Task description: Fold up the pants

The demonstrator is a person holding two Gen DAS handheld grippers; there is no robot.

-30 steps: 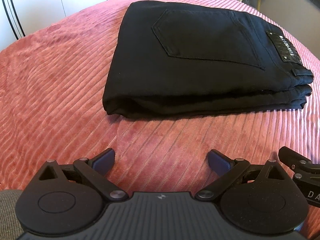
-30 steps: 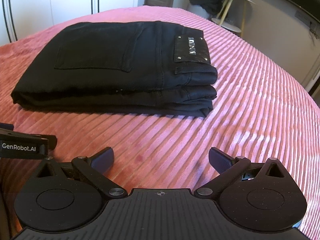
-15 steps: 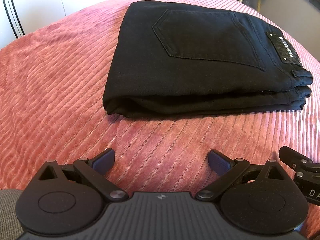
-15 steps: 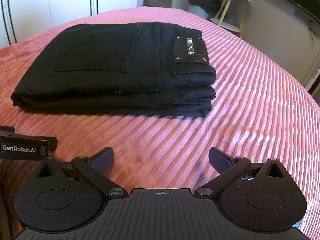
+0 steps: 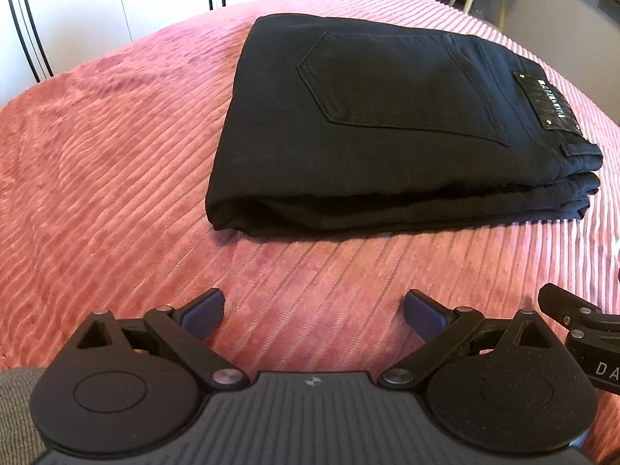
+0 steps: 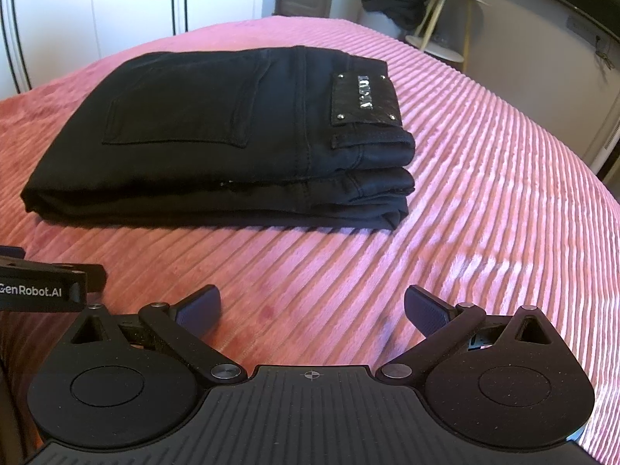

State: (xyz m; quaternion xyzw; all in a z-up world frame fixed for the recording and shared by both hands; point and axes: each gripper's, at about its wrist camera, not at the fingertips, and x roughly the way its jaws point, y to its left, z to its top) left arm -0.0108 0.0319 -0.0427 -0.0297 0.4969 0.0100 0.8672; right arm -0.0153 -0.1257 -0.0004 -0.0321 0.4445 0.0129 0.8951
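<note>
Black pants lie folded into a compact stack on the pink ribbed bedspread, back pocket and leather waistband patch facing up. The same pants fill the middle of the right wrist view, waistband end to the right. My left gripper hovers open over bare bedspread, a short way in front of the stack's near folded edge. My right gripper is open too, in front of the stack with nothing between its fingers. Each gripper's side shows at the edge of the other's view.
The bedspread extends to the right and front of the stack. Beyond the bed stand white wardrobe doors, a round side table and a dark pile of clothes by the far wall. A grey sleeve shows at lower left.
Both grippers have drawn back slightly from the folded pants and tilted up, showing more of the room. The pants have not moved; both grippers stay open.
</note>
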